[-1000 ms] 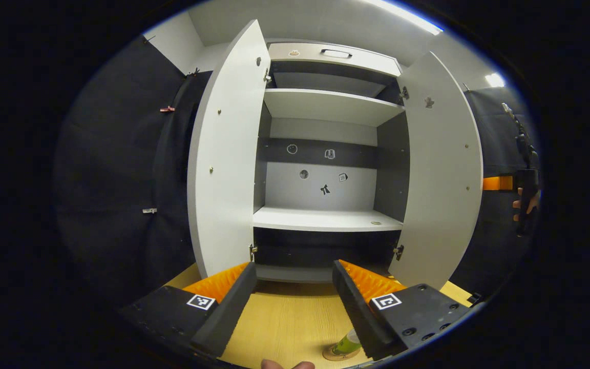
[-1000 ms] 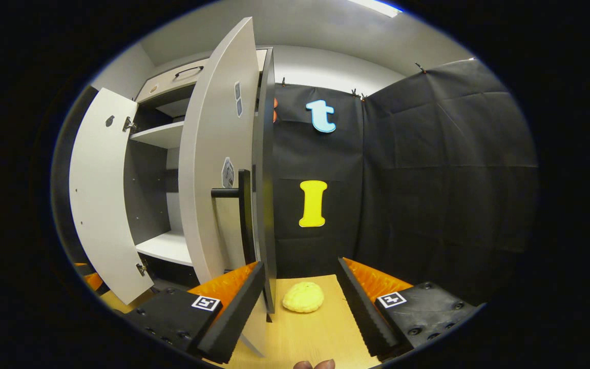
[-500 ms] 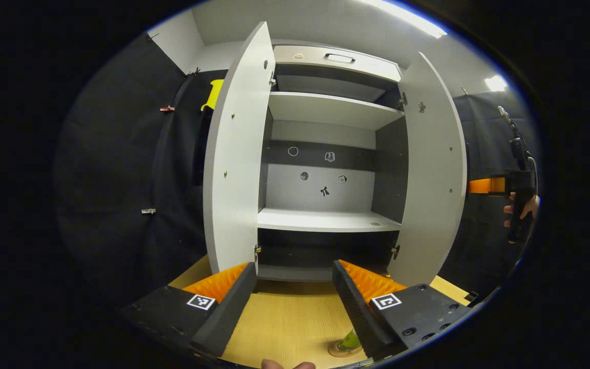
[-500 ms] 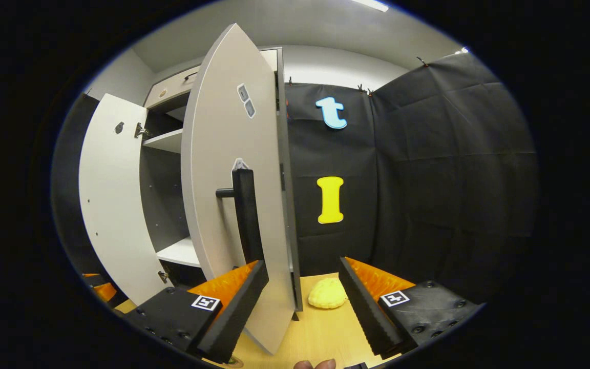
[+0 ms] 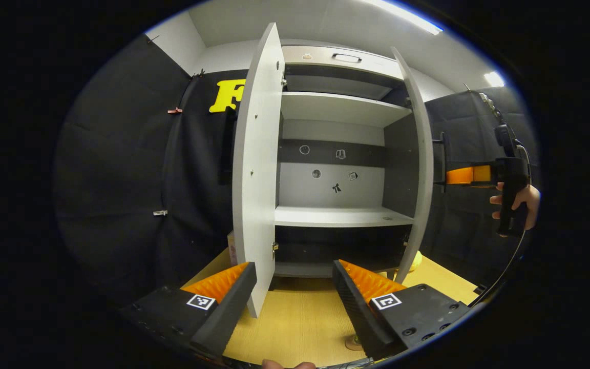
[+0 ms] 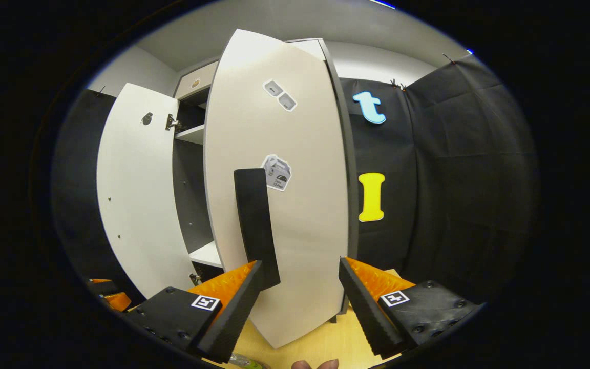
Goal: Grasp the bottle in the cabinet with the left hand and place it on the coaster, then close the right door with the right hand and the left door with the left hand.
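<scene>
- The step in hand looks like closing the right door [image 6: 279, 195]. The right gripper [image 6: 300, 302] faces the door's outer face, claw spread apart and clamped on nothing, with the dark handle [image 6: 256, 225] just above its left finger.
- In the left gripper view the right door [image 5: 420, 159] stands nearly edge-on, so it seems partway round; the hand [image 5: 518, 197] holding the other gripper sits beyond it.
- To do it well, press flat on the door near the handle side, away from the hinges, and follow the arc until the door meets the cabinet [image 5: 336, 169]. Pushing steadily should avoid a slam or rebound.
- The left door [image 5: 256, 174] stands wide open, its lower corner just above the left gripper [image 5: 292, 302], whose claw is also apart and empty. Keep that gripper back from the opening while the right door swings.
- The bottle [image 5: 357, 338] seems to be on its coaster [image 5: 351, 344] at the near edge of the wooden bench [image 5: 295, 323], mostly hidden behind the left gripper's right finger; a sliver of bottle [image 6: 244, 362] also peeks in the right gripper view.
- The cabinet shelves look empty.
</scene>
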The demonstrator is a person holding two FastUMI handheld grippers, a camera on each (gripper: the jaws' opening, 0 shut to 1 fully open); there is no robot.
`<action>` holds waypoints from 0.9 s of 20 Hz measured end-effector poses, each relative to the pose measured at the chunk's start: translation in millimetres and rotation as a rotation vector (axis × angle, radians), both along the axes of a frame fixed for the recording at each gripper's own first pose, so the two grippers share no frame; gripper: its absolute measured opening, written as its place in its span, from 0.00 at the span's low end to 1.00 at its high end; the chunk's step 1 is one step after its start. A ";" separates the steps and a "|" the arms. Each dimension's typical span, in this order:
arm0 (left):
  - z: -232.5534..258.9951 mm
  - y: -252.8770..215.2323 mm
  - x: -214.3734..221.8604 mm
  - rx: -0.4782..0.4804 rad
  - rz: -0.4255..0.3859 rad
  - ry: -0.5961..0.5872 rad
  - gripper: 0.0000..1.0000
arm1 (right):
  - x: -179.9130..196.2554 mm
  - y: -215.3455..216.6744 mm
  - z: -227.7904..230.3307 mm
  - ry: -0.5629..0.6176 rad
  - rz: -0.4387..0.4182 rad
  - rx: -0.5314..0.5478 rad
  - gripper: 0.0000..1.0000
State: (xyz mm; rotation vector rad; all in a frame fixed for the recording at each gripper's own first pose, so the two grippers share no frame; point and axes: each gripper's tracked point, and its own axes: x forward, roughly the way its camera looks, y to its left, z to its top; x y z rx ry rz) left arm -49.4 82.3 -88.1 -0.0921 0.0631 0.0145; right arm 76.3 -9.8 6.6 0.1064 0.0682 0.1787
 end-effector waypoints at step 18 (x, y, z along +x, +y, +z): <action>19.2 77.2 -5.6 -0.048 0.119 0.009 0.95 | 65.1 64.5 -3.5 -0.012 0.045 -0.074 0.98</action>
